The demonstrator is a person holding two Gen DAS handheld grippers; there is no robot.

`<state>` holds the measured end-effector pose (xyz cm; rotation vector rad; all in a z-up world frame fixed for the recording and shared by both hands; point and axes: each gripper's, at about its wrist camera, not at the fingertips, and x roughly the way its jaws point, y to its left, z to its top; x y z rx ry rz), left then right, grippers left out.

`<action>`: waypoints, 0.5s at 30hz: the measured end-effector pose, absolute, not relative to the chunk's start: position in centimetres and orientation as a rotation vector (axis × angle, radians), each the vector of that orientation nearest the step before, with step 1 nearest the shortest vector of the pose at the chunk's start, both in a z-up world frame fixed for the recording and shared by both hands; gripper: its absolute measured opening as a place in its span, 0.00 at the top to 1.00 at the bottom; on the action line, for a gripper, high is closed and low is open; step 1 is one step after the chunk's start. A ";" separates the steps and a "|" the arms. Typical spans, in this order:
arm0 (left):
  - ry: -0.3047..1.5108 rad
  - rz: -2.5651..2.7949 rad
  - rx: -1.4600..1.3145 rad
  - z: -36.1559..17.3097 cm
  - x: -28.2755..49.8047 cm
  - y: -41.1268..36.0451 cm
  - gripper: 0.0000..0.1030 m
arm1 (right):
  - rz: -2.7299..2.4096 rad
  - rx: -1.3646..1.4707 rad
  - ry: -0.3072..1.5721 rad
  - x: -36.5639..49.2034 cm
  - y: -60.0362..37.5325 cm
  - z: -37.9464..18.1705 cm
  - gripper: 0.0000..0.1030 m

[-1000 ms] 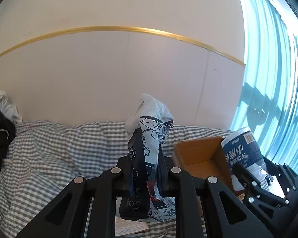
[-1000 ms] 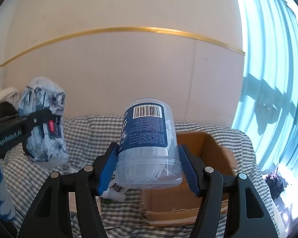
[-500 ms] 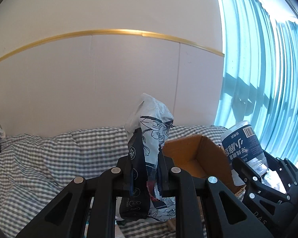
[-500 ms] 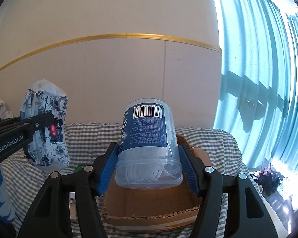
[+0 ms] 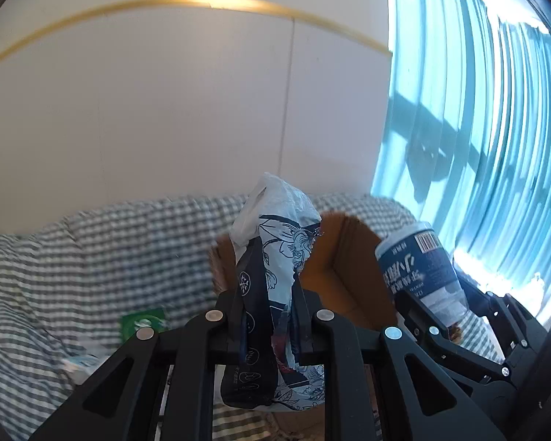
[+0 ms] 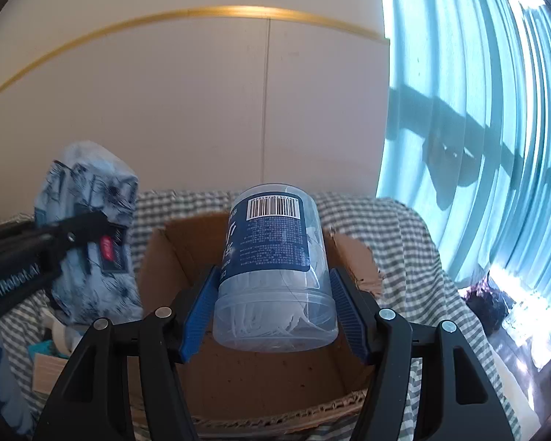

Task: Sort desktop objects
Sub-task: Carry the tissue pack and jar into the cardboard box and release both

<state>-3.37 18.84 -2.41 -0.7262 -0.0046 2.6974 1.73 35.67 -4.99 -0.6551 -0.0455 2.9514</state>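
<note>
My left gripper (image 5: 270, 316) is shut on a floral tissue pack (image 5: 275, 257), held upright above the checked cloth; the pack also shows at the left of the right wrist view (image 6: 88, 242). My right gripper (image 6: 275, 316) is shut on a clear plastic jar with a blue label (image 6: 275, 268), held directly above the open cardboard box (image 6: 260, 378). In the left wrist view the jar (image 5: 418, 275) sits to the right, and the box (image 5: 349, 275) lies just behind the tissue pack.
A grey checked cloth (image 5: 92, 250) covers the surface. A green packet (image 5: 143, 323) lies on it at the left. Small packets and a card (image 6: 51, 352) lie left of the box. A wall stands behind; blue curtains (image 6: 477, 110) hang at the right.
Both grippers have moved right and forward with their loads. The jar now hangs over the box, and the tissue pack has come close to the box's left side.
</note>
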 end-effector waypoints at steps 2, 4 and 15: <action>-0.016 2.676 -0.758 -3.3 -4.2 19.5 0.84 | 2.940 -0.680 -0.044 1.0 36.0 -5.7 0.40; -0.012 2.661 -0.782 -4.1 -4.9 20.3 0.84 | 2.934 -0.704 -0.032 0.4 36.5 -6.2 0.40; 0.021 2.587 -0.922 -7.7 -7.9 23.6 0.81 | 2.882 -0.863 -0.028 -2.1 38.1 -9.5 0.41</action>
